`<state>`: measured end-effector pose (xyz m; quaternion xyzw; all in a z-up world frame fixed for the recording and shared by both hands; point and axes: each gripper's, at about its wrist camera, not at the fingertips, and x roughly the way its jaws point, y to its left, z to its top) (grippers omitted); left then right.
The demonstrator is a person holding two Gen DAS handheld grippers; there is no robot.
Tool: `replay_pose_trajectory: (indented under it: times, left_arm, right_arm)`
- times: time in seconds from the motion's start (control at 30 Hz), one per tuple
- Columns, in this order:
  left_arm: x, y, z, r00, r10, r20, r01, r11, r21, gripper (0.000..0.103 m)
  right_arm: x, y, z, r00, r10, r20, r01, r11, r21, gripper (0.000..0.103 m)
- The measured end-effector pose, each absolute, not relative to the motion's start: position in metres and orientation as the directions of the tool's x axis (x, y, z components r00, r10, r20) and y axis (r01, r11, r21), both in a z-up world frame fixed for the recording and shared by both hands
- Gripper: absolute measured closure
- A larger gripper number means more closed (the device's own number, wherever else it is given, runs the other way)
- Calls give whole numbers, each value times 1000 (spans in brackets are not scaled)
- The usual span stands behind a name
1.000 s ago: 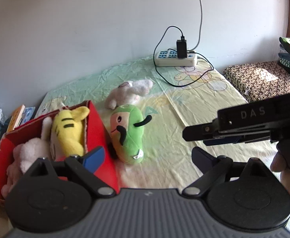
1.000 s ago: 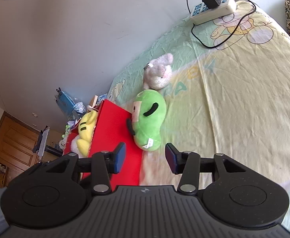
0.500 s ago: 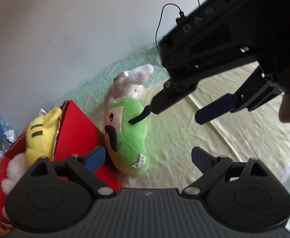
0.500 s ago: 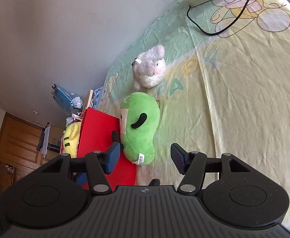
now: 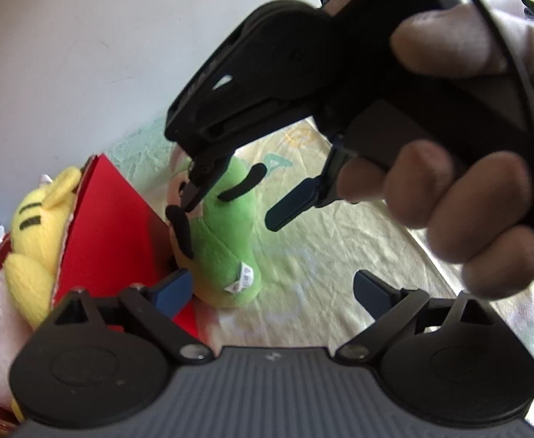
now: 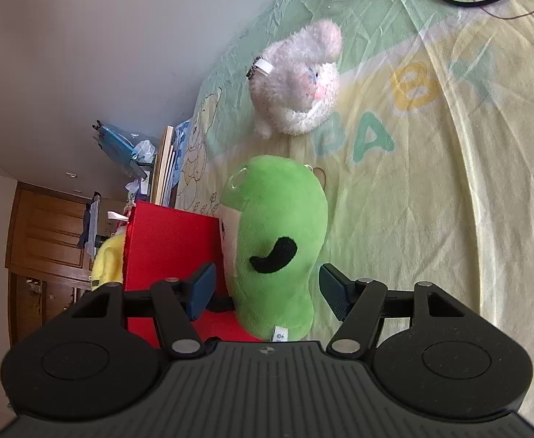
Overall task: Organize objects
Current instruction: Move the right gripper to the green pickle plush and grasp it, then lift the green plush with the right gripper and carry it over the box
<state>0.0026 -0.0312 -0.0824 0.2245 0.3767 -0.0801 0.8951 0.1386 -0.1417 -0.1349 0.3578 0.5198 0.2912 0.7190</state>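
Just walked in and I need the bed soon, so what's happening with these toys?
A person is tidying plush toys into the red box with two handheld grippers. The right gripper is opening around the green plush, which lies against the box; its pads aren't pressing yet. The left gripper is open and holds nothing. A yellow plush is already boxed; the pink plush is still on the bed.

Right gripper (image 6: 267,286) angles downward, jaws opening, pads touching nothing. Right hand (image 5: 479,168) wraps its handle. Left gripper (image 5: 272,290) points down too, jaws spread wide, gripping nothing.
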Motion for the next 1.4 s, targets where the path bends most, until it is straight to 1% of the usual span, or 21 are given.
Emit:
replay_pose_trajectory:
  times: [0.1,0.13,0.27,0.47,0.6,0.73,0.8,0.9,0.97,1.03,1.2,1.4]
  left_arm:
    - [2,-29,-82,705,21,-709,317,885,341,8]
    - [0,-29,-82,705,21,-709,320,882,345,8]
    - [-3,-29,-80,706,4,-708,332,881,336,8]
    - [-12,-22,-69,696,-55,-715,368,883,290,7]
    - [-19,-12,-55,654,-168,-738,417,894,166,7]
    - [-20,0,-44,583,-324,-745,466,885,-21,7]
    - [-19,-2,-45,561,-356,-747,463,883,-73,7]
    - [-15,-7,-48,557,-345,-756,457,887,-68,8]
    - [-16,-14,-55,546,-335,-768,455,888,-64,10]
    - [-4,-12,-62,525,-337,-781,458,886,-75,15]
    - [-15,-14,-67,491,-362,-792,473,875,-106,26]
    - [-36,-15,-52,505,-385,-772,484,867,-116,27]
  right_arm:
    - [143,-134,-144,268,796,-542,-33,570,821,37]
    - [144,-132,-147,257,808,-530,-32,555,831,37]
    - [141,-135,-148,255,823,-508,-33,532,846,47]
    - [127,-159,-143,281,816,-505,-34,535,844,49]
    - [108,-180,-145,303,808,-505,-20,535,844,49]
    - [86,-203,-153,322,799,-508,13,532,847,49]
    - [75,-210,-157,331,801,-499,27,520,854,49]
    - [61,-217,-159,341,799,-496,40,515,856,49]
    - [55,-217,-156,340,799,-497,39,516,856,49]
    - [49,-220,-153,339,797,-499,38,519,854,49]
    - [30,-228,-148,345,806,-481,45,498,866,49]
    - [6,-233,-134,364,809,-462,26,487,873,49]
